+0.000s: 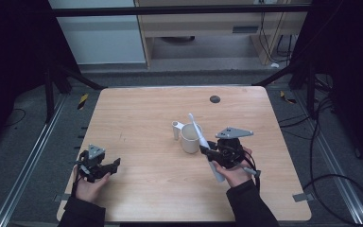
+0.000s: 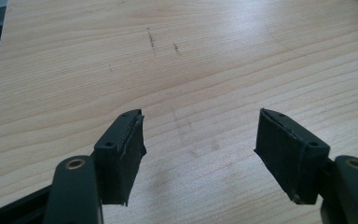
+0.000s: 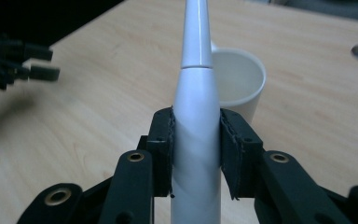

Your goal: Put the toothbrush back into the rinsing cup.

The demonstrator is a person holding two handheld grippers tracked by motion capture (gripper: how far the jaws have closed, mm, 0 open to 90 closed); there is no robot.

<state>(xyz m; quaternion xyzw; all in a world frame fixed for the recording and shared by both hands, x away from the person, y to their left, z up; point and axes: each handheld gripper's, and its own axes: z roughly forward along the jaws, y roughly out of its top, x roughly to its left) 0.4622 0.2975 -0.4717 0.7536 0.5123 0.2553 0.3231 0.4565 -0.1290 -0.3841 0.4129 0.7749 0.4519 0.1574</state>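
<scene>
I see my right gripper (image 3: 196, 154) clamped on a long white tapered plastic handle like an electric toothbrush (image 3: 196, 121), its slim tip angled over the white ceramic mug (image 1: 189, 137) mid-table, while my left gripper (image 2: 200, 140), jaws spread wide with nothing between them, hovers over the bare light wooden table (image 1: 137, 118).
</scene>
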